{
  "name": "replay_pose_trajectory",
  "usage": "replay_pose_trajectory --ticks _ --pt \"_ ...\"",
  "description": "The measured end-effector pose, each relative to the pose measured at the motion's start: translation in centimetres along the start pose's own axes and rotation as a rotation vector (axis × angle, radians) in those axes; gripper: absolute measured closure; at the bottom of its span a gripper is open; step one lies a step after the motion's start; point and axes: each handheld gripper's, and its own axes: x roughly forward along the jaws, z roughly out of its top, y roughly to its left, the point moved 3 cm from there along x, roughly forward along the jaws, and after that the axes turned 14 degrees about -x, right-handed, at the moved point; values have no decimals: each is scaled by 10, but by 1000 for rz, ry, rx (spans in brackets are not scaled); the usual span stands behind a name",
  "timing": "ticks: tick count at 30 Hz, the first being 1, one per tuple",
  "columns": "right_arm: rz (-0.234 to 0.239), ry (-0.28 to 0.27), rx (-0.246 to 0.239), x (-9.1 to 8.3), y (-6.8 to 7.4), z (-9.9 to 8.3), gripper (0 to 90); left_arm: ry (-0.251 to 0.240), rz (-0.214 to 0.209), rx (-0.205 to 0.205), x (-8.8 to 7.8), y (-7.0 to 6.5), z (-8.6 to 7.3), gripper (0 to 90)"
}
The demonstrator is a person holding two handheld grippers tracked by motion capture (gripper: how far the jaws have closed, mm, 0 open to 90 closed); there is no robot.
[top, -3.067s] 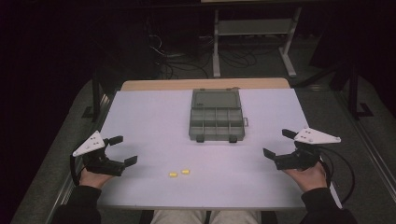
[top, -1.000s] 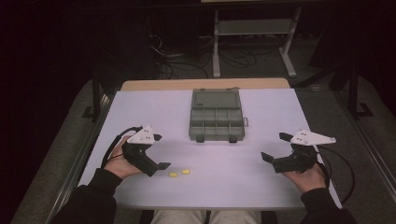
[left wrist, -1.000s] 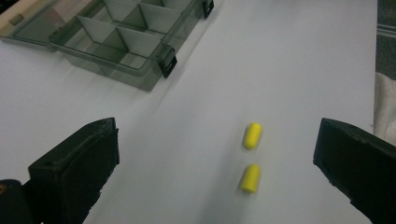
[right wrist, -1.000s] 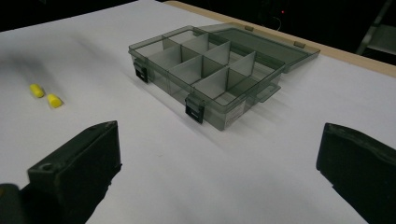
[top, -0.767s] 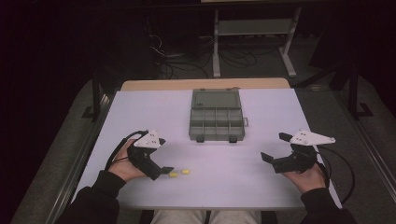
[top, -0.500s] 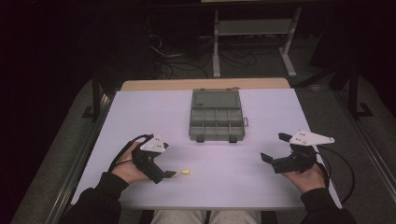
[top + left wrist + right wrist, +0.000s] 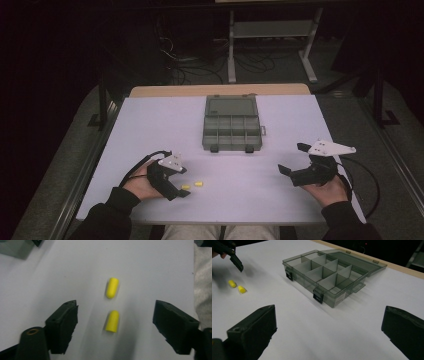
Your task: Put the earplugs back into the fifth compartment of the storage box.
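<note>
Two yellow foam earplugs lie side by side on the white table near its front edge. The nearer earplug [image 7: 112, 321] [image 7: 185, 187] lies between the jaws of my left gripper [image 7: 115, 308] [image 7: 183, 182], untouched. The farther earplug [image 7: 112, 287] [image 7: 198, 184] lies just past the tips. These jaws have just been closing and still stand well apart, so the gripper is open. My right gripper [image 7: 291, 158] [image 7: 329, 315] rests at the table's right, open, with nothing between its jaws. It points toward the grey compartment box [image 7: 231, 145] [image 7: 303, 285].
The box stands at the table's middle back with its lid folded open and its compartments bare. A bare stretch of white table [image 7: 150, 125] lies between it and the hands. A wooden strip [image 7: 220, 90] edges the far side, and a metal stand [image 7: 270, 30] with cables is behind.
My left gripper has moved right from the table's left edge and come down over the earplugs, so the nearer one now lies between its jaws. The right gripper has stayed put.
</note>
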Motion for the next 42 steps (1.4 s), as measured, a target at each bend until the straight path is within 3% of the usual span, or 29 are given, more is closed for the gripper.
replay_pose_trajectory --ticks 7,10,14,18,21,25,29,37,42 --pt "5 4 -6 2 0 0 0 53 5 27 6 1 -3 376" --pt "8 6 -9 2 0 0 0 67 22 44 7 1 -4 522" --pt "8 12 -12 3 0 0 0 80 44 57 9 0 -4 654" --pt "8 11 -14 2 0 1 0 104 39 82 9 -1 -3 802" --pt "10 13 -15 2 0 1 0 106 33 94 4 -3 2 821" --pt "7 10 -14 1 -1 1 0 73 30 85 -6 -4 9 823" --pt "3 8 -12 0 -1 1 0 79 26 88 -14 -4 12 822" --pt "2 4 -12 -1 -2 1 0 56 57 83 -32 3 24 820" --pt "4 8 -16 0 -1 1 0 72 82 90 -42 8 36 821"
